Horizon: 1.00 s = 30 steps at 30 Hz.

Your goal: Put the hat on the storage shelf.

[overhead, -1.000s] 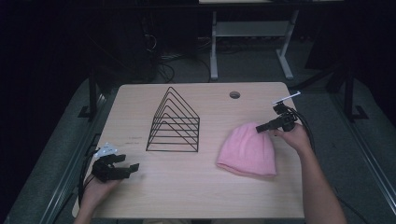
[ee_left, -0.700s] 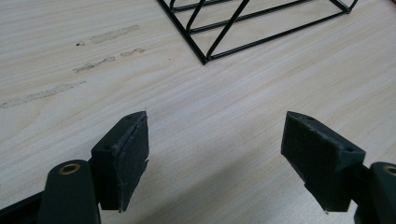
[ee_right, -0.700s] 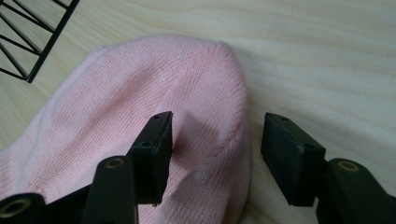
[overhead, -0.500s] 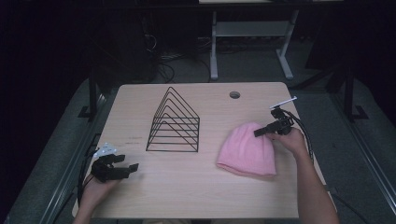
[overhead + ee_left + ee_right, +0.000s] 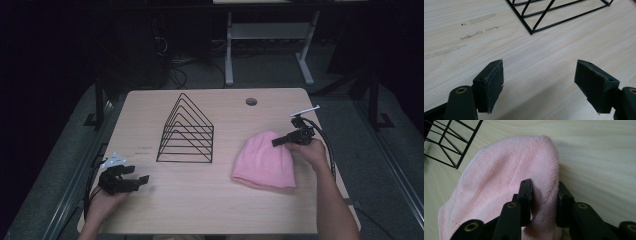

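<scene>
High view | wire rack (image 5: 186, 131) left of pink beanie (image 5: 262, 161) | right tool (image 5: 278, 142) closing on beanie

Left gripper (image 5: 134, 181): matte black body, grey three-cornered plate, square pads on brass-riveted links | Right gripper (image 5: 278, 142): matte black, looping black cable, pale rod on top | Forearms: bare, sleeveless.

Pink knit hat (image 5: 263, 161); black wire rack (image 5: 186, 130); pale wood-grain table (image 5: 210, 200)
</scene>
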### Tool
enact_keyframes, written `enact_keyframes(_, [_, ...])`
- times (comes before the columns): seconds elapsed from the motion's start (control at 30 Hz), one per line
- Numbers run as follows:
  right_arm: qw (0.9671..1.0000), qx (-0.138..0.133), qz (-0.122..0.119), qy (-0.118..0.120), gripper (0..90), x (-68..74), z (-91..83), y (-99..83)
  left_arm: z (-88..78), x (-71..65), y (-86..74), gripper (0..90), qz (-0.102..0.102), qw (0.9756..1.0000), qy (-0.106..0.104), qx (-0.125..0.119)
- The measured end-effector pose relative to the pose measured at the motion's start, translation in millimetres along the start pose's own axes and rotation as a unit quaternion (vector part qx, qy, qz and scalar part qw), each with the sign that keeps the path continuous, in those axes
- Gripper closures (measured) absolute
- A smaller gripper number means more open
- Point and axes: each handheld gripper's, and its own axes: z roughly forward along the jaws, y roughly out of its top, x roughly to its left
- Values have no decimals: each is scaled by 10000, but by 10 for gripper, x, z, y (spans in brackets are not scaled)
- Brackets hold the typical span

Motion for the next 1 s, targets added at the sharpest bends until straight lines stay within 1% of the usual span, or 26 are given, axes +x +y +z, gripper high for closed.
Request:
enact_keyframes(0.2, [10000,-83,-47,14,742,22,-41,-2,1,-3,-1,235,21,10000,19,9])
enact_keyframes(0.23, [9998,-157,-87,72,748,47,-68,-1,3,-2,-2,235,21,10000,16,23])
enact_keyframes(0.27, [9998,-157,-87,72,748,47,-68,-1,3,-2,-2,235,21,10000,16,23])
enact_keyframes(0.3, [9996,-221,-138,96,752,89,-110,4,4,-1,0,235,49,10000,12,70])
enact_keyframes(0.37, [9996,-238,-135,107,753,108,-123,8,8,-5,1,235,45,10000,9,64])
enact_keyframes(0.4, [9992,-296,-223,116,755,146,-165,14,9,-8,2,235,44,10000,5,63])
enact_keyframes(0.47, [9988,-363,-300,140,756,187,-209,17,7,-12,6,235,74,9999,2,69])
enact_keyframes(0.53, [9987,-364,-328,126,756,213,-232,20,-1,-16,8,235,79,10000,7,60])
enact_keyframes(0.57, [9980,-447,-426,99,757,257,-272,30,-4,-16,8,235,76,10000,5,57])
enact_keyframes(0.6, [9980,-447,-426,99,757,257,-272,30,-7,-14,9,235,78,10000,6,61])
enact_keyframes(0.63, [9977,-490,-472,70,758,296,-318,39,-14,-16,12,235,65,10000,1,60])
enact_keyframes(0.7, [9972,-529,-533,56,758,326,-372,41,-26,-26,18,235,57,10000,-7,52])
enact_keyframes(0.73, [9972,-529,-533,56,758,326,-372,41,-26,-26,18,235,57,10000,-7,52])
enact_keyframes(0.77, [9967,-571,-581,8,759,385,-430,45,-30,-25,20,235,101,9999,-6,65])
enact_keyframes(0.83, [9960,-603,-664,-31,760,438,-479,51,-27,-40,16,235,28,10000,-65,36])
enact_keyframes(0.9, [9952,-640,-741,-83,761,502,-537,57,-31,-55,17,235,13,9999,-106,40])
enact_keyframes(0.93, [9952,-640,-741,-83,761,502,-537,57,-31,-55,17,236,13,9999,-106,40])
enact_keyframes(0.97, [9935,-705,-880,-124,762,570,-603,61,-37,-71,20,236,69,9998,-146,67])
enact_keyframes(1.0, [9935,-705,-880,-124,762,570,-603,61,-37,-71,20,236,69,9998,-146,67])
